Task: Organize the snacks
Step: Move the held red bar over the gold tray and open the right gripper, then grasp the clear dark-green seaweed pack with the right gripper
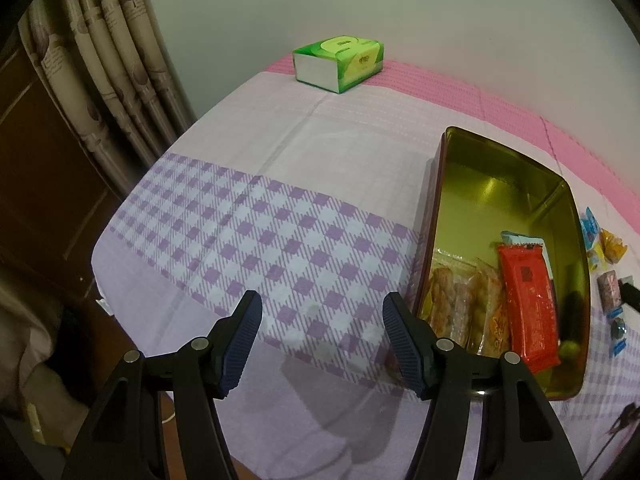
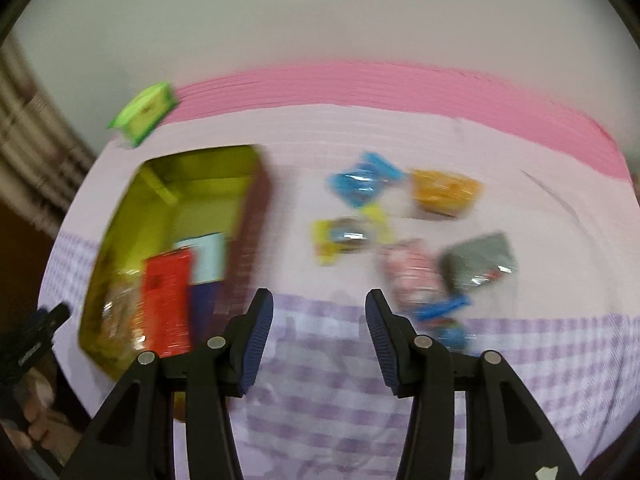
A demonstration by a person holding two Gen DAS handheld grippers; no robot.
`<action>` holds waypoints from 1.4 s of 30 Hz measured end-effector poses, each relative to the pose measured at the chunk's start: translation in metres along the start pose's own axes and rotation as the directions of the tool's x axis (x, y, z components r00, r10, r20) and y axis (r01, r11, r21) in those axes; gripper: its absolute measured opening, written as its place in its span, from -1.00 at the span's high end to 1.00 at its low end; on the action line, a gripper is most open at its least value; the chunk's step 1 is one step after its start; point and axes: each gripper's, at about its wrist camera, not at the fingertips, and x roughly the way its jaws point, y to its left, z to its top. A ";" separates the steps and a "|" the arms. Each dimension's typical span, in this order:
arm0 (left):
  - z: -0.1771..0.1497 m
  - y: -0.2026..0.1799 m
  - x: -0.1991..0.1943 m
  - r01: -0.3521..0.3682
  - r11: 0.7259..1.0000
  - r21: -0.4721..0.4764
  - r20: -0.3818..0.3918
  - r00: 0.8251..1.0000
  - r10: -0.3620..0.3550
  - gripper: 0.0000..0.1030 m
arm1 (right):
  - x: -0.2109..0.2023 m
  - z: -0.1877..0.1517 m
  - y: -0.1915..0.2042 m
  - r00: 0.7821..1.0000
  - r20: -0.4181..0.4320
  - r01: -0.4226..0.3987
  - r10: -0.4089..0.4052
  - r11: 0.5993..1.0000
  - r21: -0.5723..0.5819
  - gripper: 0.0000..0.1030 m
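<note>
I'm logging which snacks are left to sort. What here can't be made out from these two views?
- Loose snacks: right wrist view is motion-blurred, so labels and exact count are unreadable.
- Same snacks in the left wrist view: tiny, crowded at the right edge.
- Tin: its near corner hides behind the left gripper.
- Red packet: print too small to read.

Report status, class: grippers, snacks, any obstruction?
Left gripper open, empty. Right gripper open, empty, above cloth. Tin partly filled; loose snacks beside it. Nothing in the way.

Black tongs (image 1: 322,338), ribbed blue pads (image 1: 240,344), silver rivets (image 1: 199,344)
</note>
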 end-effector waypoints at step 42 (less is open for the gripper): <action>-0.001 -0.007 0.001 0.007 1.000 0.010 -0.007 1.000 -0.007 -0.24 | 0.077 0.045 -0.087 0.976 -0.131 0.185 -0.172 0.977 0.101 0.34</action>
